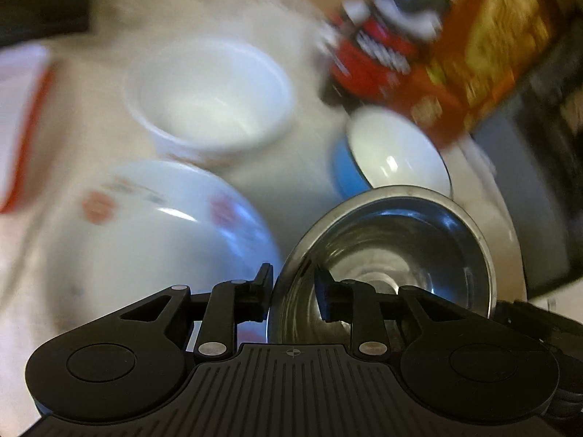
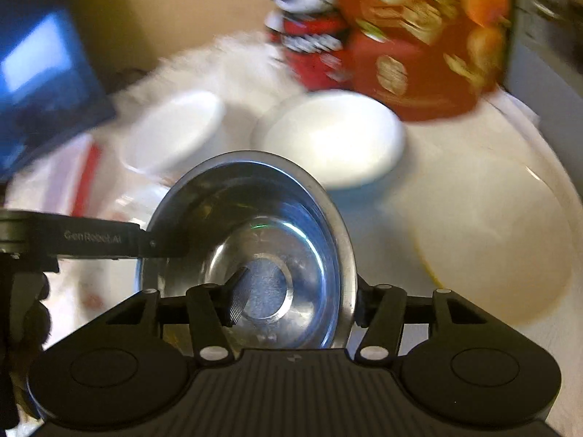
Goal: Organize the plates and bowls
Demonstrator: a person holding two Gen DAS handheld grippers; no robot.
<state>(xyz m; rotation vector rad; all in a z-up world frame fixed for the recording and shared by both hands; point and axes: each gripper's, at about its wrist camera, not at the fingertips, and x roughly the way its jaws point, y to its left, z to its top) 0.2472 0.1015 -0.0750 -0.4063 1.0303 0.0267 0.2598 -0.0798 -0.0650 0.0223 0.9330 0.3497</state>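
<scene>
A steel bowl (image 1: 386, 255) is held between both grippers. My left gripper (image 1: 293, 291) is shut on its left rim, one finger outside and one inside. My right gripper (image 2: 298, 302) straddles its right rim (image 2: 346, 255), one finger (image 2: 237, 298) inside the bowl, the other outside behind the rim. The steel bowl (image 2: 255, 247) fills the middle of the right wrist view, with the left gripper's finger (image 2: 91, 240) at its left rim. A white bowl with red flower marks (image 1: 156, 233) lies at the left, a deep white bowl (image 1: 207, 98) behind it, and a blue-sided bowl (image 1: 393, 153) at the right.
A large white plate (image 2: 492, 233) lies to the right under the bowls. A red cracker box (image 2: 426, 36) and a red can (image 2: 309, 47) stand at the back. A white tray with a red edge (image 1: 22, 116) is at the left. Both views are blurred.
</scene>
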